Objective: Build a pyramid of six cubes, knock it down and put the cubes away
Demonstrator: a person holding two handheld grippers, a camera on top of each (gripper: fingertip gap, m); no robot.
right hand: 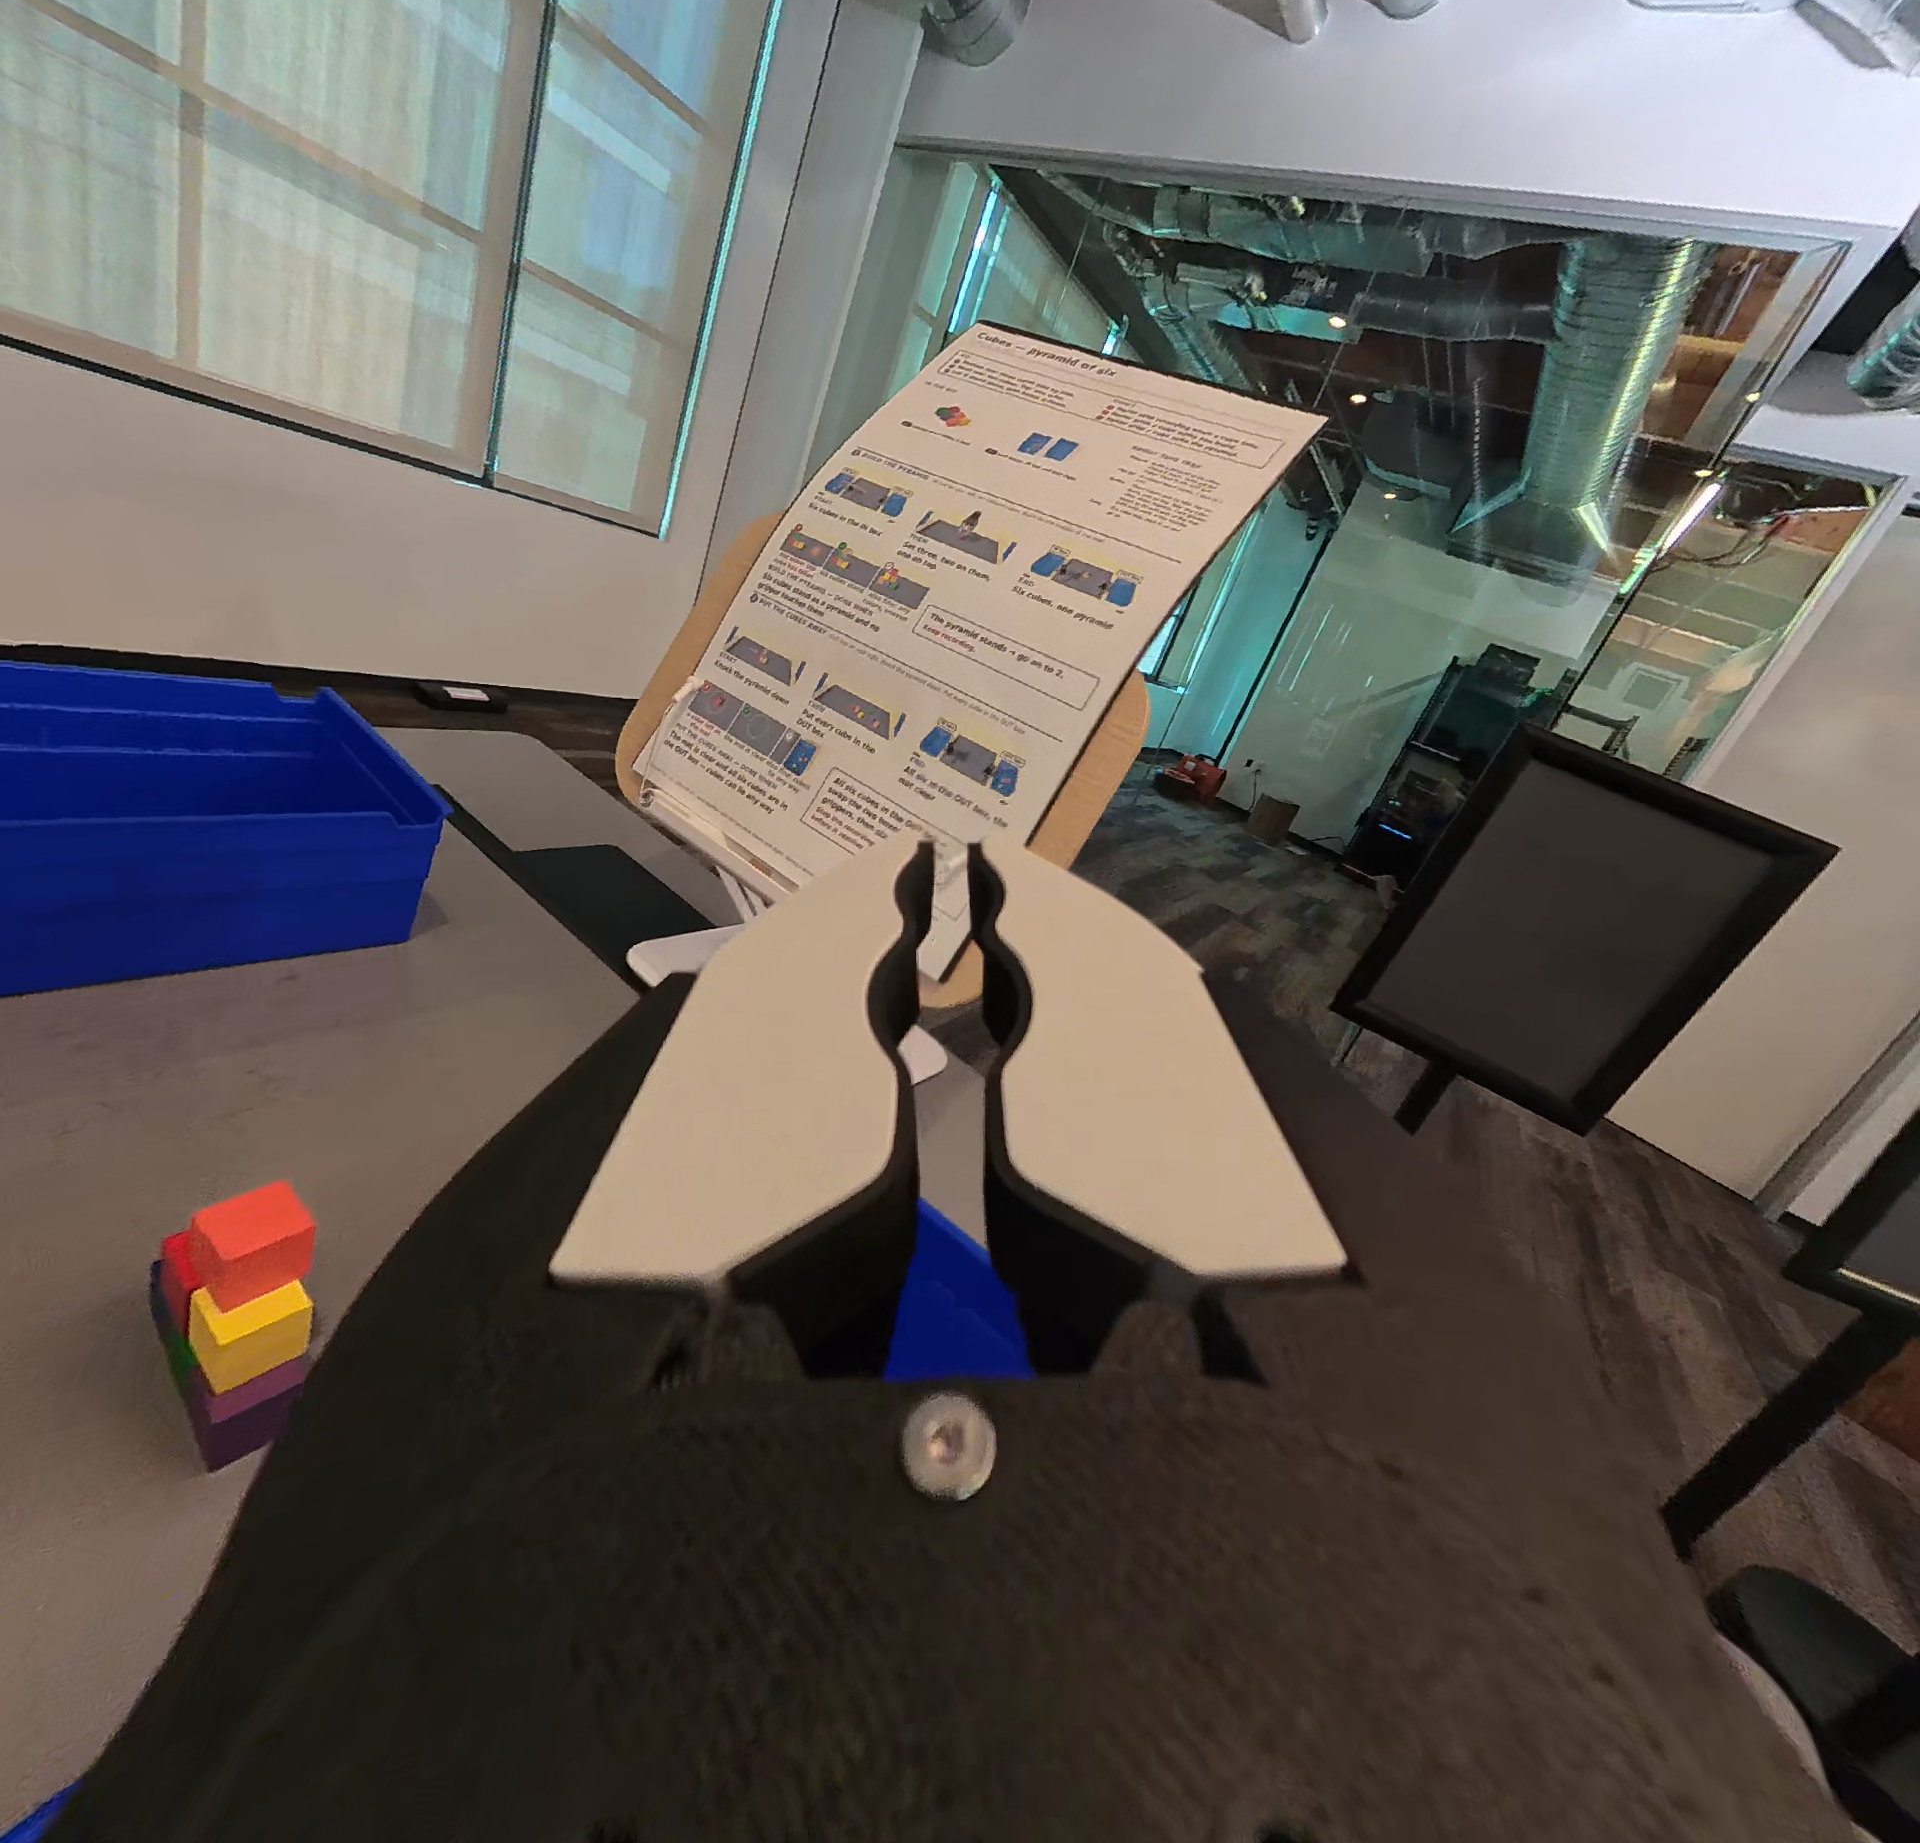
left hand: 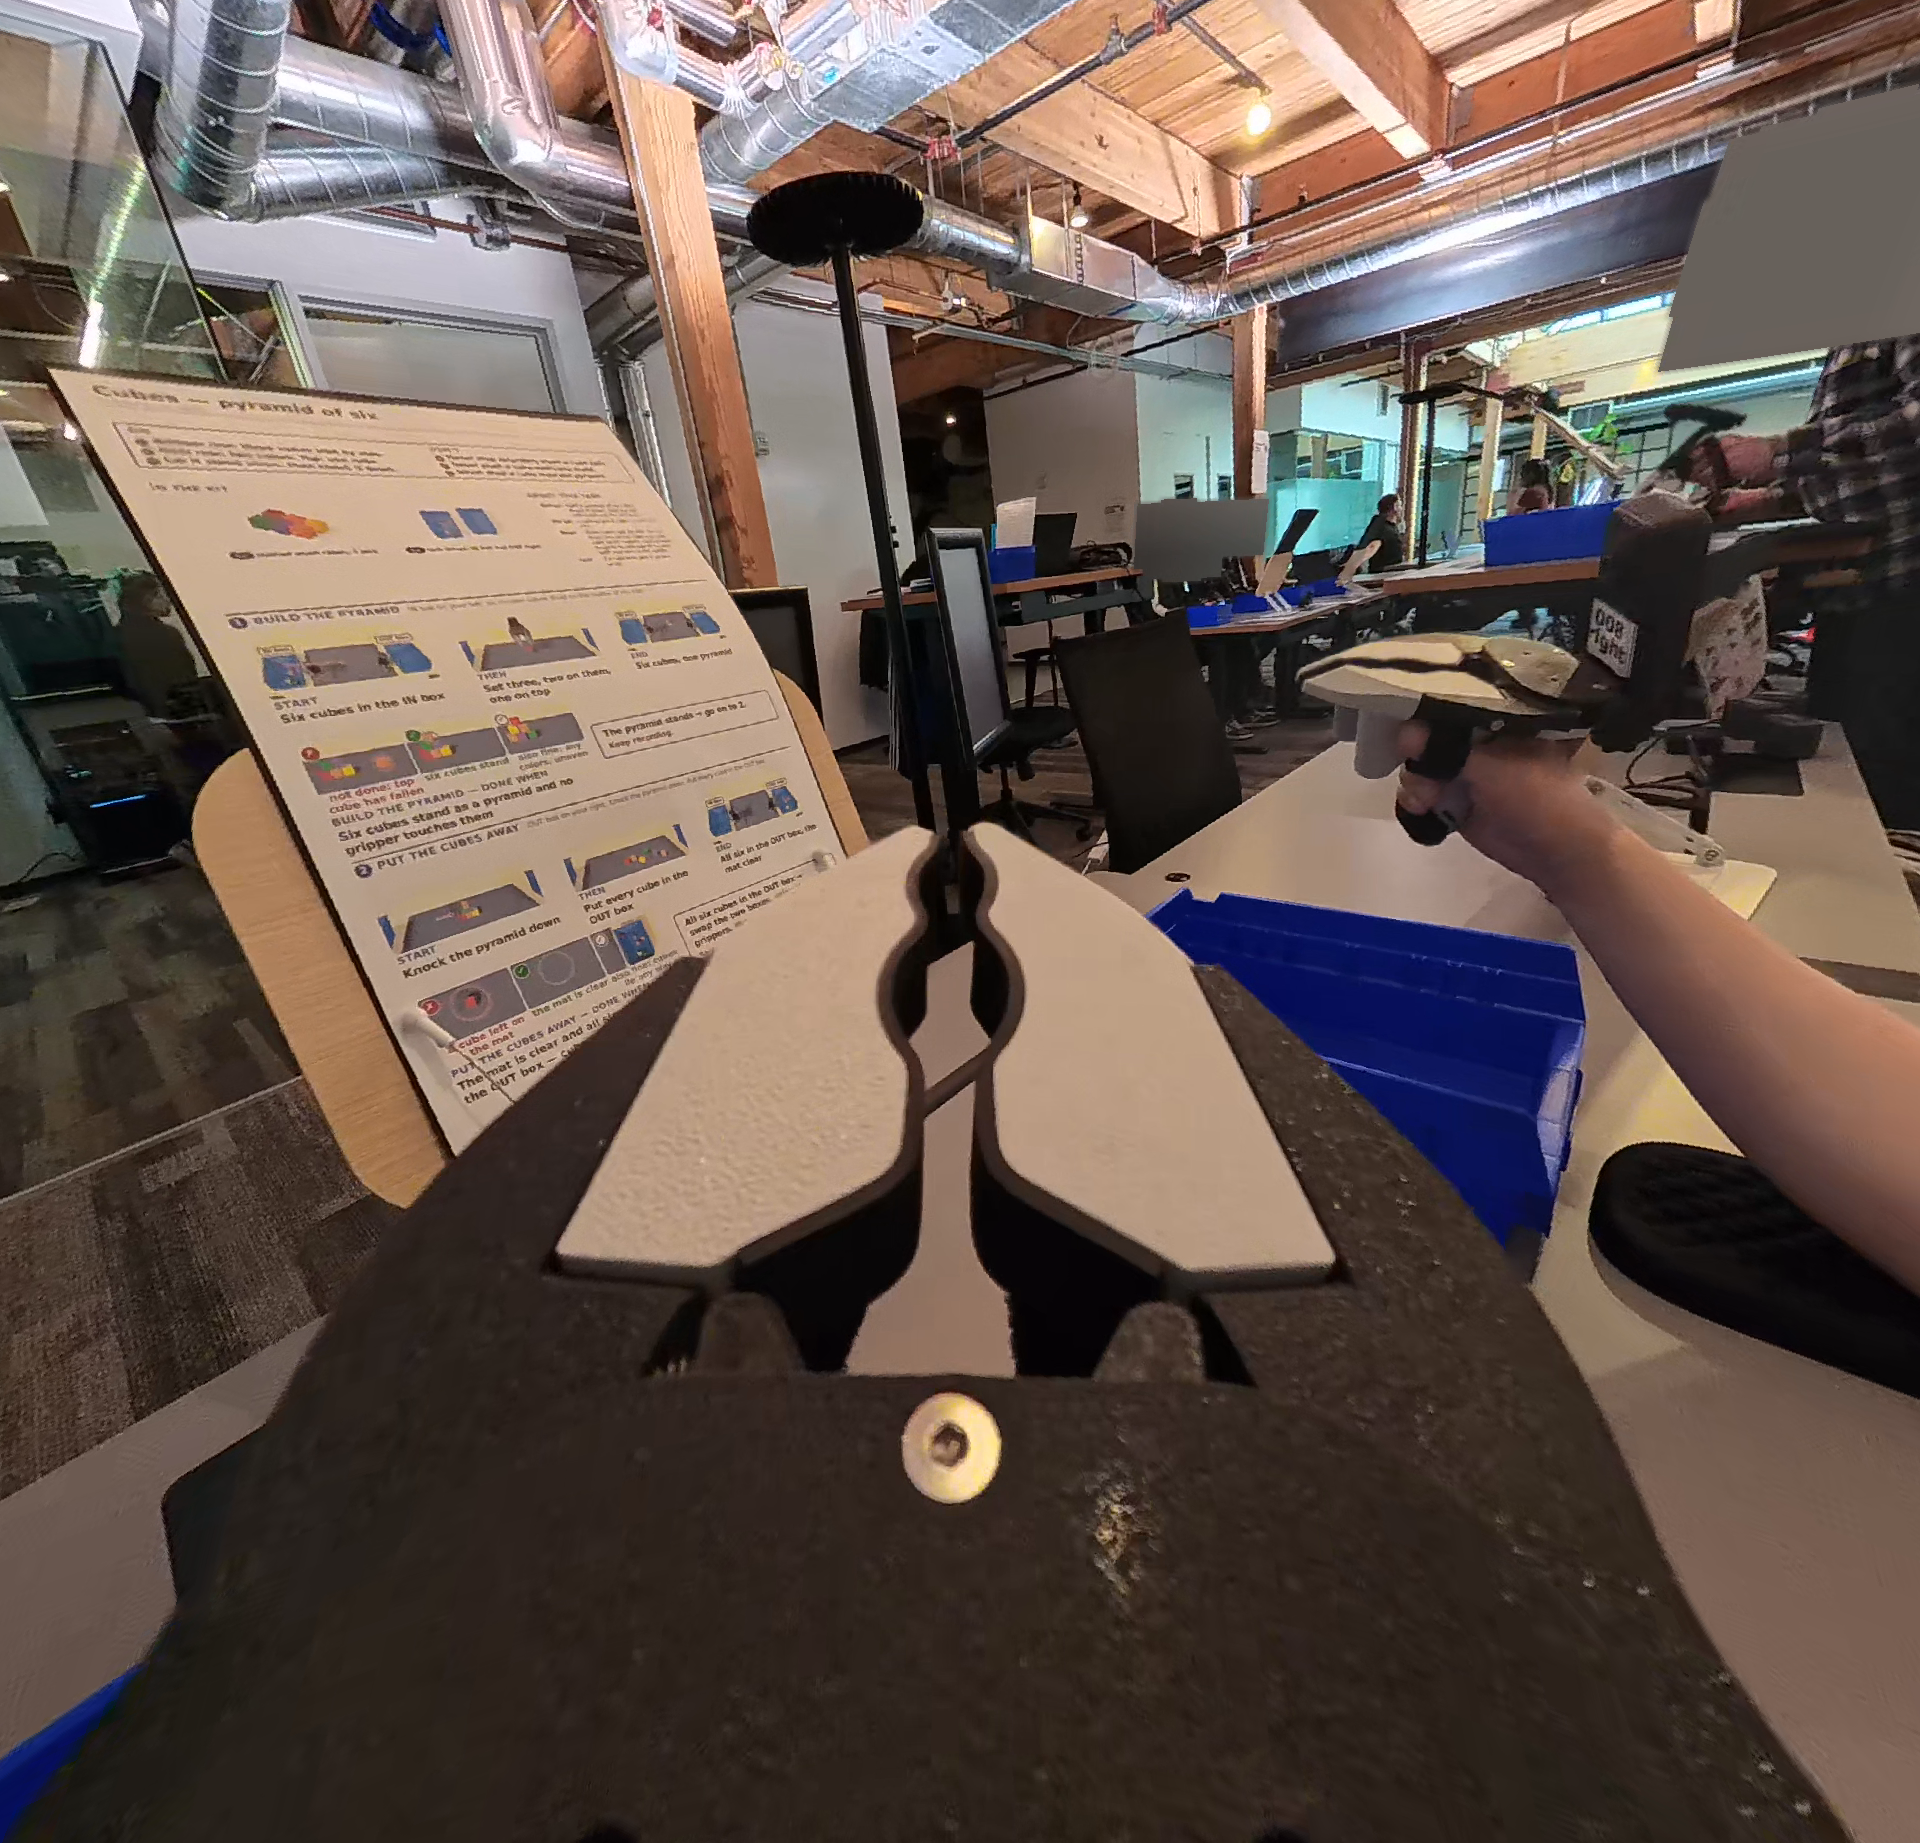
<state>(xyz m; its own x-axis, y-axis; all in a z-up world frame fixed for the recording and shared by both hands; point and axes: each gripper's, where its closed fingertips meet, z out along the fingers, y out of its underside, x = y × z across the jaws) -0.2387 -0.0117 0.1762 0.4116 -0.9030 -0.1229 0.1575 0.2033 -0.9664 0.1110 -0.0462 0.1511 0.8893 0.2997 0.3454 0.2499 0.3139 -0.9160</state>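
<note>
The stacked cubes (right hand: 241,1315) stand on the grey mat (right hand: 343,1055) at the lower left of the right wrist view, seen from the side. An orange cube (right hand: 252,1240) is on top, over a yellow cube (right hand: 249,1334) and a purple cube (right hand: 247,1409); red, green and blue edges show behind. My right gripper (right hand: 945,858) is shut and empty, raised to the right of the stack, apart from it. It also shows in the left wrist view (left hand: 1314,673), held by a hand. My left gripper (left hand: 951,843) is shut and empty, raised above the table.
A blue bin (right hand: 208,817) sits at the far left of the mat, and another blue bin (left hand: 1403,1014) lies under the right arm. An instruction board (left hand: 436,702) on a wooden stand is at the back. A black pole with a disc (left hand: 836,219) and a dark monitor (right hand: 1579,920) stand beyond the table. Some 35 cm of space lies between my two pairs of fingers. From either gripper's tips it is about 30 cm to the orange cube (right hand: 252,1240).
</note>
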